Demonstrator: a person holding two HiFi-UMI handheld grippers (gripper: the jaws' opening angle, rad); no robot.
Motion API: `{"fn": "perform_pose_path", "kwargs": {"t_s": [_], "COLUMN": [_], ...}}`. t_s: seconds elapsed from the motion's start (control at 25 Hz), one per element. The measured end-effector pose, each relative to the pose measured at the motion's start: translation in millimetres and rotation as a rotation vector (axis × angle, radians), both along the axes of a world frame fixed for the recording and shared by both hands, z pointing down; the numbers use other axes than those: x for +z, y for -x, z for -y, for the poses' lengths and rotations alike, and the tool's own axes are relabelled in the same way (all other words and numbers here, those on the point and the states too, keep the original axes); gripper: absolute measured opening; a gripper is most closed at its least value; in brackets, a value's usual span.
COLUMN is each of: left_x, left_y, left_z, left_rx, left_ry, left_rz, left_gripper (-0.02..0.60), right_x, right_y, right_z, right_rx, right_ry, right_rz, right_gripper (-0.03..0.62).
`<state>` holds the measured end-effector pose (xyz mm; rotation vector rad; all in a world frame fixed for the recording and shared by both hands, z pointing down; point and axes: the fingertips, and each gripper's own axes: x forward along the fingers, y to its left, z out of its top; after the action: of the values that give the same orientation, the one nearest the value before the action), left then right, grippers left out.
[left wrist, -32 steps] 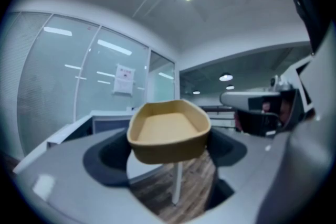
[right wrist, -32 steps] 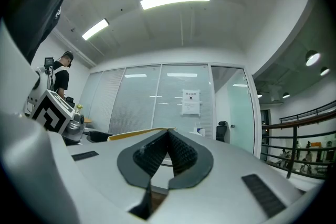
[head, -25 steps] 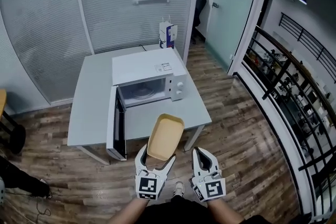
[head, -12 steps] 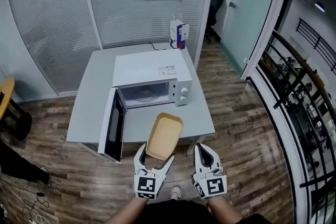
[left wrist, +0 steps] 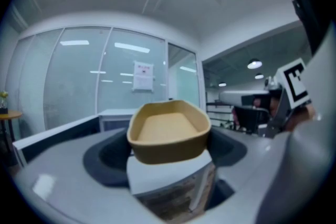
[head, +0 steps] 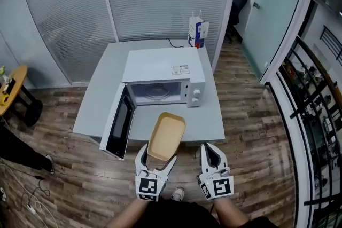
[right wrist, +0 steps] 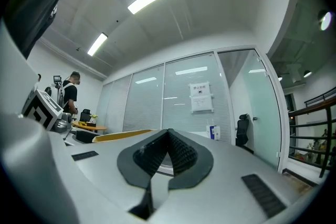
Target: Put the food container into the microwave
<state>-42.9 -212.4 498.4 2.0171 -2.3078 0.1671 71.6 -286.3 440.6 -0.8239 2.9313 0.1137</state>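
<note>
Head view: the food container [head: 166,136] hangs in the air near the front edge of the surface [head: 101,88], with my left gripper [head: 156,162] clamped on its near short end. Held by one end only, I fear it could sag or strike the open door [head: 118,124] of the microwave [head: 163,68]. Its long axis points away from me, toward the cavity. My right gripper [head: 208,149] is closed and empty.

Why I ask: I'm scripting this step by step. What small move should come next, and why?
Probably carry the food container forward toward the microwave and its cavity. The left gripper is shut on the container's near end, holding it in front of the oven, outside it. The door stands swung open to the left, and the cavity looks free. The right gripper is shut, empty.
</note>
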Motion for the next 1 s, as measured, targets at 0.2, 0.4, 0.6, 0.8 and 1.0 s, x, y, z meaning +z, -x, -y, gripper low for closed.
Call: {"fn": "perform_pose_path", "kwargs": {"t_s": [0.2,0.4,0.6,0.8,1.0], "left_x": [8.7,14.2,15.0,25.6,44.3], "left_y": [12.9,29.5,48.6,69.6,96.5], "left_z": [7.6,20.6,37.8,52.0,68.0], "left_rx": [-0.038,-0.053,-0.043,-0.039,-0.044], "left_ry": [0.012,0.016,0.01,0.031,0.062], "left_rz": [-0.015,-0.016,-0.005,-0.014,-0.04], "left_gripper": [0.451,0.451,0.451,0.451,0.451], "right_x": [6.2,9.7,6.5,10.9,25.1], "right_y": [9.3,27.6,49.8,70.9,102.6], "right_z": [13.5,29.0,48.4,69.8,86.4], "right_rx": [-0.011,-0.024,-0.037,-0.037,-0.048], "right_ry": [0.012,0.009,-0.004,0.005,0.023], "right_rz": [-0.006,-0.022,-0.031,-0.051,-0.089], "right_gripper": [-0.002,-0.002,-0.002,-0.002,-0.002]}}
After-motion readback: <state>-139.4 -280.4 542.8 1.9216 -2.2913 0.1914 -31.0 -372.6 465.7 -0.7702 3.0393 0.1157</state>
